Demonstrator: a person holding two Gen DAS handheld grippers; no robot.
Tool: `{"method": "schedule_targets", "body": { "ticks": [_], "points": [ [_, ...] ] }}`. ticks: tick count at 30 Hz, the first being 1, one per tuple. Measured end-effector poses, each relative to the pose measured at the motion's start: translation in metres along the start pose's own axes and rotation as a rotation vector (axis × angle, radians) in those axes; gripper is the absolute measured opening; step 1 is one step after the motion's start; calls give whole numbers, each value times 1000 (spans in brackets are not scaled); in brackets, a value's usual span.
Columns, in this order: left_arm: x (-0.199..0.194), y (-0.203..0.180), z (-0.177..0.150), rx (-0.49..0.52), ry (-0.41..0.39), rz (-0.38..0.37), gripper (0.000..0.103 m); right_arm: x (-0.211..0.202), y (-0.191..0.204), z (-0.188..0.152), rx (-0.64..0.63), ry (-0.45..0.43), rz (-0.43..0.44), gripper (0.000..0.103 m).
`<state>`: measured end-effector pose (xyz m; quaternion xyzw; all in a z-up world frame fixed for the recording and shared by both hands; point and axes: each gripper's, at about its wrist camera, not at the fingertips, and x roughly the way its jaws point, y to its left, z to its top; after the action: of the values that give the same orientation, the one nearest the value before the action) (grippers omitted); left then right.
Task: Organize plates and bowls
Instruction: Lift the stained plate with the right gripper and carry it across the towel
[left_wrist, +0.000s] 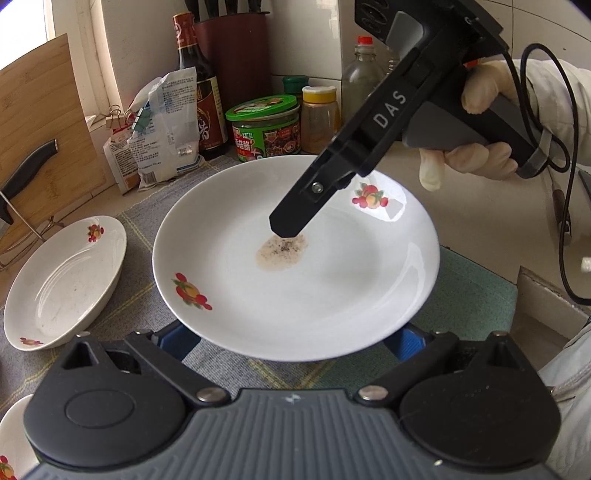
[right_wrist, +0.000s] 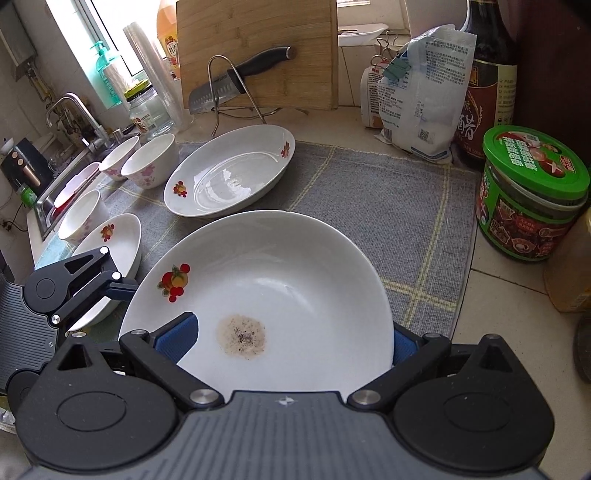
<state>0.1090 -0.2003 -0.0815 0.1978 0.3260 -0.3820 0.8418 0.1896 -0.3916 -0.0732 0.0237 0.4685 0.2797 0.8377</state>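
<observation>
Plate (right_wrist: 280, 291): white, fruit decals, speckled residue at centre; raised above grey mat (right_wrist: 388, 206) on surface. Right tongs (right_wrist: 291, 343) pinch its rim, one blue pad above, one beneath. Left tongs (left_wrist: 291, 341) spread wide under its near edge; contact unclear. Oval dish (right_wrist: 231, 171) at 11 o'clock on mat. Bowls (right_wrist: 149, 160) at 10 o'clock. Green-lidded jar (right_wrist: 532, 195) at 2 o'clock.
</observation>
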Motion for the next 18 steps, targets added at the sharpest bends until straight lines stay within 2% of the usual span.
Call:
{"method": "schedule_targets", "body": {
  "ticks": [18],
  "points": [
    [41, 23, 25, 6, 37, -23, 102, 17, -38, 18, 32, -10, -30, 103]
  ]
}}
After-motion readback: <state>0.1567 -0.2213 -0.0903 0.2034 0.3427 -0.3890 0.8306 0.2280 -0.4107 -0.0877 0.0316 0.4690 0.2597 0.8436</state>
